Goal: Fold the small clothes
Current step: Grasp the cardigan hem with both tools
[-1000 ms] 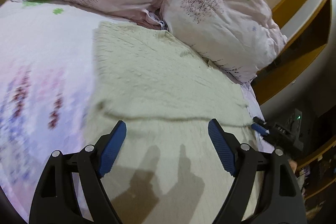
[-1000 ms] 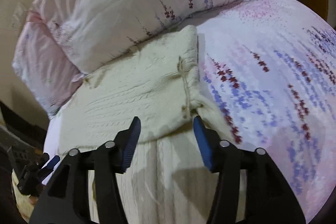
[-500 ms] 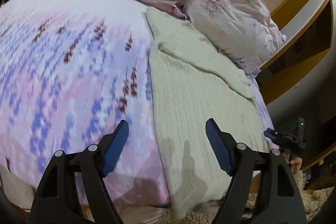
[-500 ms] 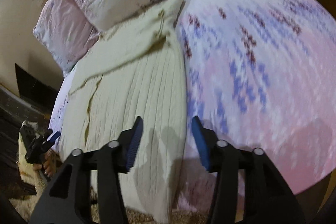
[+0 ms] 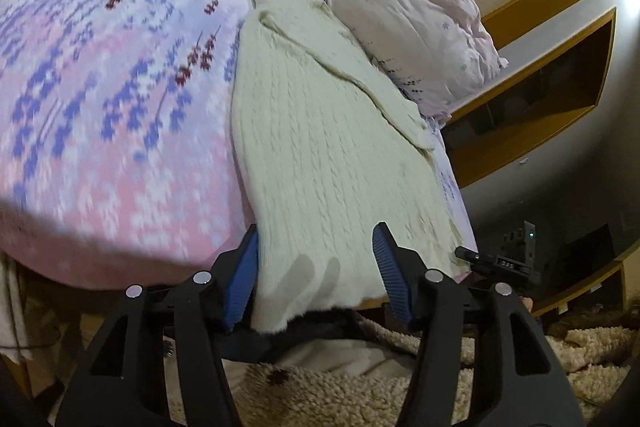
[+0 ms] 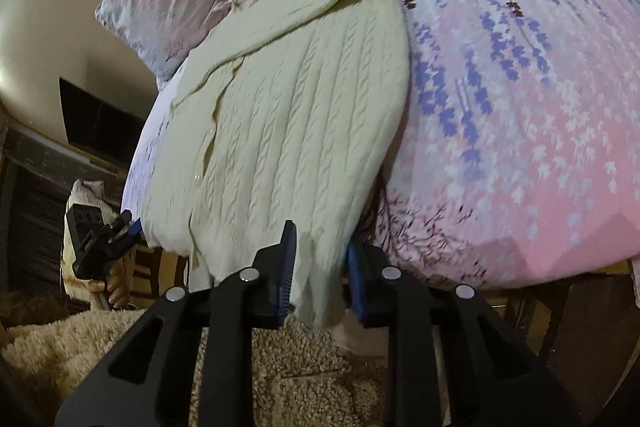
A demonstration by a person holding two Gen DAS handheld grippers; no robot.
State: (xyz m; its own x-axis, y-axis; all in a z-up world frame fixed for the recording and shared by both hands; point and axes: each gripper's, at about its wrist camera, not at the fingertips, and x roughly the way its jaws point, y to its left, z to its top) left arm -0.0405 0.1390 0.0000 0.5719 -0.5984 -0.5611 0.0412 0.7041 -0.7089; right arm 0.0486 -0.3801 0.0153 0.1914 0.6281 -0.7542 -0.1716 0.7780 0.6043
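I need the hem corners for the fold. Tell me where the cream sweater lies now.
The cream knit sweater lies along the bed's edge beside the floral quilt, its top at the pink pillows. Its hem overhangs the edge between both closing grippers.

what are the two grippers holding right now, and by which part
Both jaws are closing around the hem of the cream sweater: left gripper at one bottom corner, right gripper at the other. Neither clearly pinches yet.

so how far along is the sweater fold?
Done: one sleeve lies folded across the sweater. In hand: both grippers at the hem over the bed edge, jaws closing, right gripper around a corner, left gripper around the other. Left: folding the body.
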